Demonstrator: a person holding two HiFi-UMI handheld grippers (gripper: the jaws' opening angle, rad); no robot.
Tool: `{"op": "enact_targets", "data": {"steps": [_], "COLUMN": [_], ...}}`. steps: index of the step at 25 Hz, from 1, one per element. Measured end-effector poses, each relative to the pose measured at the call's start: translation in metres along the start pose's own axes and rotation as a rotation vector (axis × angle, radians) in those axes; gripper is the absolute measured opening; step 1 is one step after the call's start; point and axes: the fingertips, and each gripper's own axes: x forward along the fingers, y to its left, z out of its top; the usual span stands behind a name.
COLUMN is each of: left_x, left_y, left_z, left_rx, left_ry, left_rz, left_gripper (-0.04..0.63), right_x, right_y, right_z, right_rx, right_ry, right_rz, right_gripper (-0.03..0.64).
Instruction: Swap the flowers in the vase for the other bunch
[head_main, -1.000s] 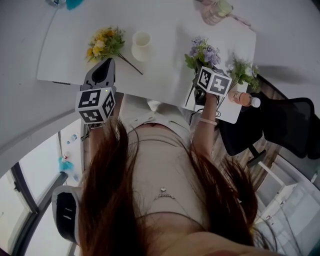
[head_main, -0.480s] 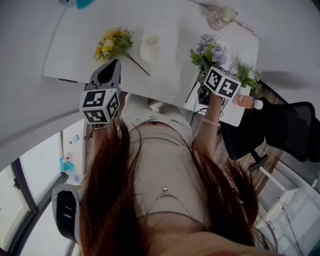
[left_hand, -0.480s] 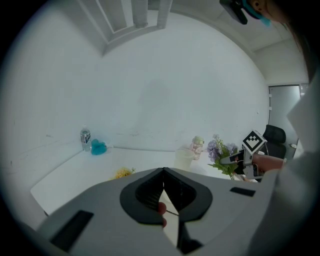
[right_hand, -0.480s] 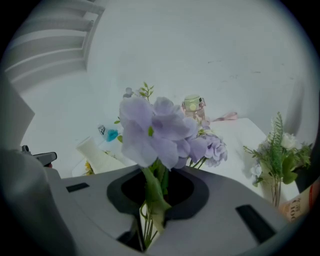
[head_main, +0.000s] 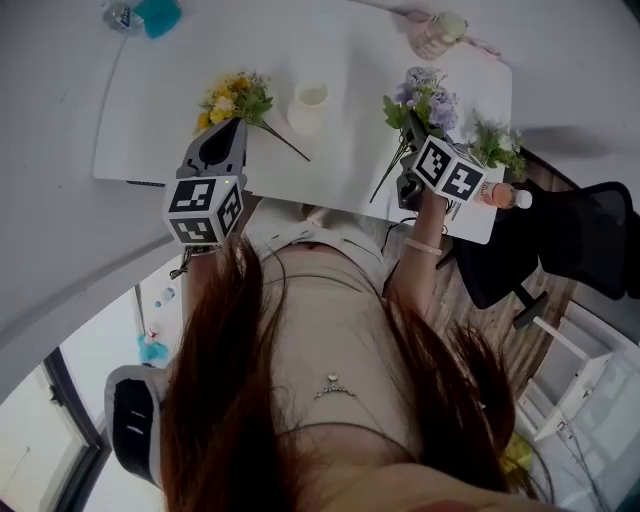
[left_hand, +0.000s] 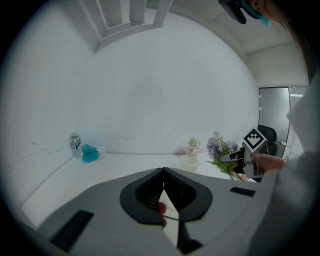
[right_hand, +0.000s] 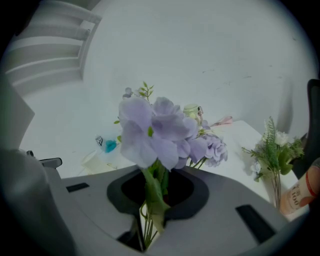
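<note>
The purple bunch (head_main: 422, 97) hangs in the air over the table's right part, its stems clamped in my right gripper (head_main: 408, 126). In the right gripper view the purple blooms (right_hand: 159, 131) fill the middle and the green stems (right_hand: 150, 220) run down between the jaws. The cream vase (head_main: 309, 107) stands empty at mid-table, also seen as a pale cup (left_hand: 189, 161) ahead of the left gripper. The yellow bunch (head_main: 233, 97) lies flat left of the vase. My left gripper (head_main: 231, 127) hovers just in front of it, shut and empty (left_hand: 163, 172).
A green-and-white bunch (head_main: 495, 143) stands beside a pink-labelled bottle (head_main: 497, 195) at the table's right edge. A pink jar (head_main: 437, 32) sits at the back, a blue object (head_main: 155, 15) and a water bottle (left_hand: 75, 141) at the far left. A black chair (head_main: 575, 240) stands to the right.
My right gripper has risen with the purple bunch, lifting its stems clear of the table. The left gripper has edged forward toward the yellow bunch.
</note>
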Motion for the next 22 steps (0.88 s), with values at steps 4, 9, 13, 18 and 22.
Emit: {"op": "enact_targets", "data": {"steps": [4, 9, 13, 18, 22], "left_x": [0.005, 0.011, 0.016, 0.023, 0.027], "left_y": [0.004, 0.013, 0.022, 0.038, 0.048], "left_z": [0.005, 0.013, 0.014, 0.015, 0.017], "left_rx": [0.007, 0.011, 0.012, 0.011, 0.009], "left_ry": [0.004, 0.006, 0.013, 0.014, 0.013], "left_rz": [-0.03, -0.06, -0.081, -0.105, -0.123], "left_gripper": [0.005, 0.003, 0.004, 0.003, 0.003], "right_x": [-0.002, -0.003, -0.005, -0.005, -0.008], "right_y": [0.008, 0.016, 0.025, 0.041, 0.05], "right_z": [0.007, 0.021, 0.033, 0.056, 0.076], "right_rx": [0.007, 0.027, 0.038, 0.056, 0.053], "right_ry": [-0.021, -0.051, -0.084, -0.151, -0.207], "right_rz": [-0.011, -0.024, -0.021, -0.007, -0.01], "right_gripper": [0.08, 0.08, 0.08, 0.08, 0.08]}}
